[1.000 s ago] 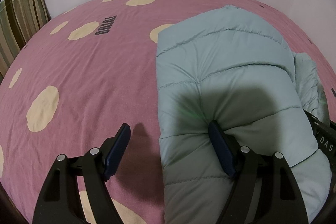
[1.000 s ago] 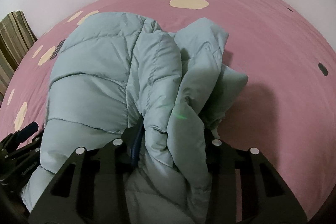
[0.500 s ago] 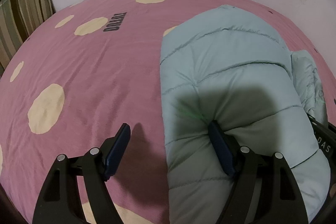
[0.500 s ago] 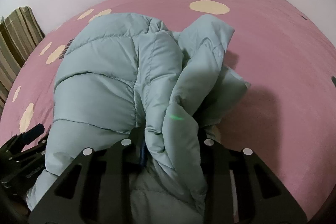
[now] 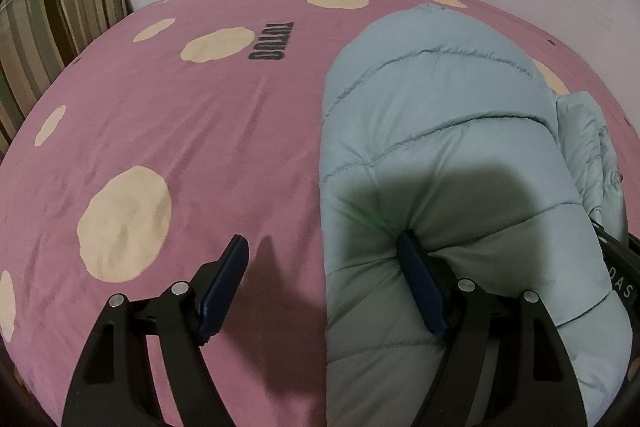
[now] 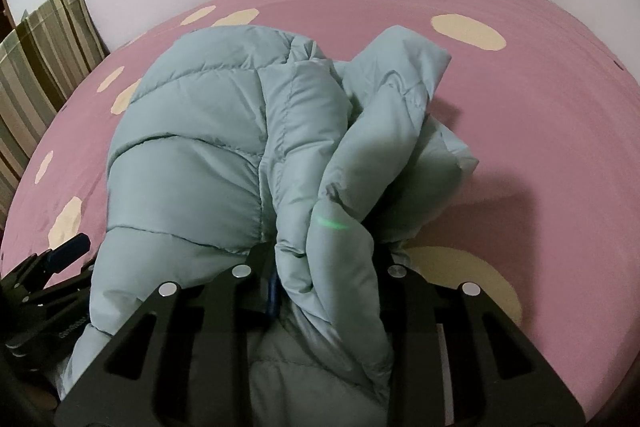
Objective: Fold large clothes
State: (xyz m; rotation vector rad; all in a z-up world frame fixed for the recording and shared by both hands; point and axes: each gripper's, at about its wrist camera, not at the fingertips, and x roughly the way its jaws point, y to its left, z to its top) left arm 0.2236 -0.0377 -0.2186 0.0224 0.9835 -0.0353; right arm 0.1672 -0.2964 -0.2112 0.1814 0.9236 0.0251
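folding looks partly done: in the left wrist view the pale blue quilted puffer jacket (image 5: 448, 163) lies bundled on the pink spotted bed sheet (image 5: 168, 131), printed upside down "yetuo". left tongs (image 5: 320, 279) gape, one pad dug in. in the right wrist view, right tongs (image 6: 320, 291), just narrowing, clench a loose jacket fold; tidying remains.

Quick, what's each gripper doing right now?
Left gripper: open, one finger pushed into the jacket.
Right gripper: just closed on a jacket fold.
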